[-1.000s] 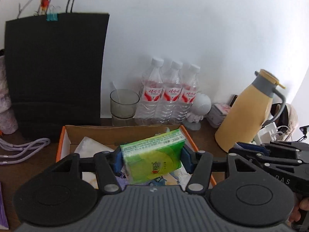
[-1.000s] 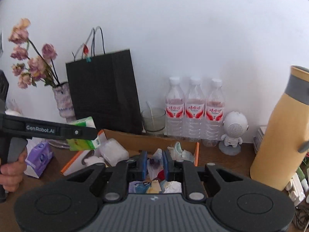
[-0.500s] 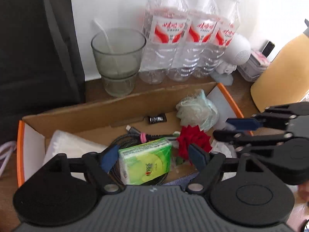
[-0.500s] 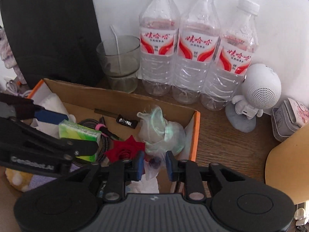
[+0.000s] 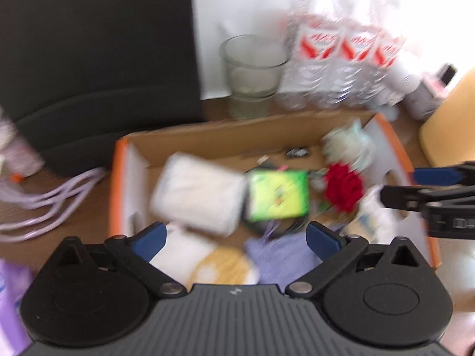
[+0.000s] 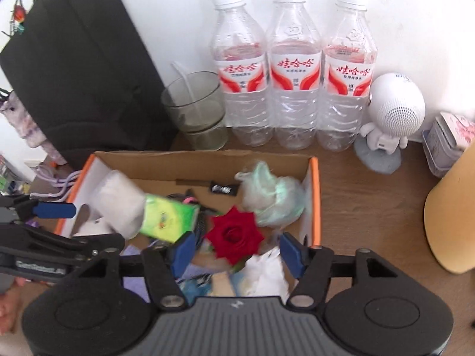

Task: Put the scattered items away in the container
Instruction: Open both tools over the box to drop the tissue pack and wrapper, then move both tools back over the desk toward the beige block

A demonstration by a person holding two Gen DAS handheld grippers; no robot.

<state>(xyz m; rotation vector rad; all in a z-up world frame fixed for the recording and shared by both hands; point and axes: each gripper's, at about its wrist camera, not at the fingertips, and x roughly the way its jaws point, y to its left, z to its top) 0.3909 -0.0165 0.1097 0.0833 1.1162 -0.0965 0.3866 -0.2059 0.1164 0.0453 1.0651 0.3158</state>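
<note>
The left gripper (image 5: 234,235) has its jaws spread wide with nothing between them; they have just been opening. The green tissue pack (image 5: 277,195) it let go lies just beyond the tips, inside the cardboard box (image 5: 207,138), a little right of the jaw gap, its long axis running left to right across the line of the fingers. It touches the white tissue pack (image 5: 197,195) on its left, and the red rose (image 5: 344,190) sits to its right.

The right gripper (image 6: 234,252) also stands apart and empty, its jaws having just opened, directly over the rose. In the left view it reaches in from the right edge.

1 second earlier the left jaws were clamped on the green pack above the box, and the right jaws were nearly shut on a small item; now both are released and lower over the box. Judging by this, both drops look done; the purple packet (image 5: 12,302) outside the box, near left, lies closer to the left gripper.
</note>
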